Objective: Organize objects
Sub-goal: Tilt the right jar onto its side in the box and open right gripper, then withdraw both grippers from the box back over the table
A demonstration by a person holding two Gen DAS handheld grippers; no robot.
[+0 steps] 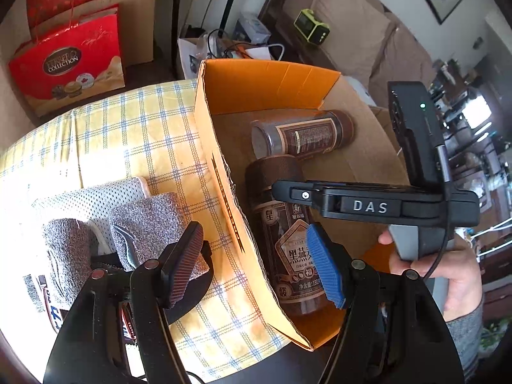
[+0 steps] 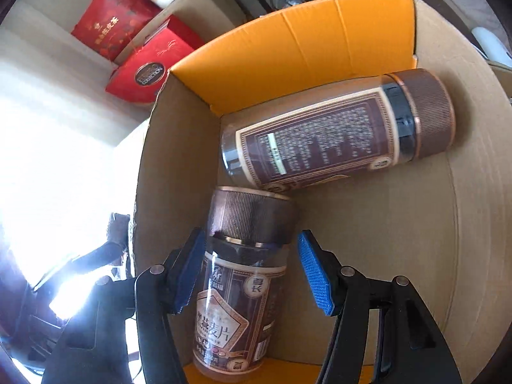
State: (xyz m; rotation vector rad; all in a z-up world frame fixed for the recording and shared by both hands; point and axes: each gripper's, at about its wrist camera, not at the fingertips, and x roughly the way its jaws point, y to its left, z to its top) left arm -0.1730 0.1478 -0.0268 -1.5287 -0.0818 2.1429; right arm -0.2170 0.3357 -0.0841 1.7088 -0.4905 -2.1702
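An open cardboard box (image 1: 224, 160) (image 2: 416, 224) with orange flaps lies on the checked tablecloth. Two brown oat jars lie inside: a far jar (image 1: 304, 136) (image 2: 336, 137) on its side and a near jar (image 1: 288, 240) (image 2: 240, 281) along the left wall, its cap touching the far jar. My right gripper (image 2: 252, 275) is open inside the box, its blue pads on either side of the near jar, the left pad close to it, the right pad apart. It also shows in the left wrist view (image 1: 368, 204). My left gripper (image 1: 256, 265) is open, straddling the box's left wall.
Grey and white sneakers (image 1: 105, 224) lie on the tablecloth (image 1: 128, 134) left of the box. Red gift bags (image 1: 67, 60) (image 2: 140, 54) and a carton stand behind the table. A sofa (image 1: 352, 25) and cluttered shelves are at the right.
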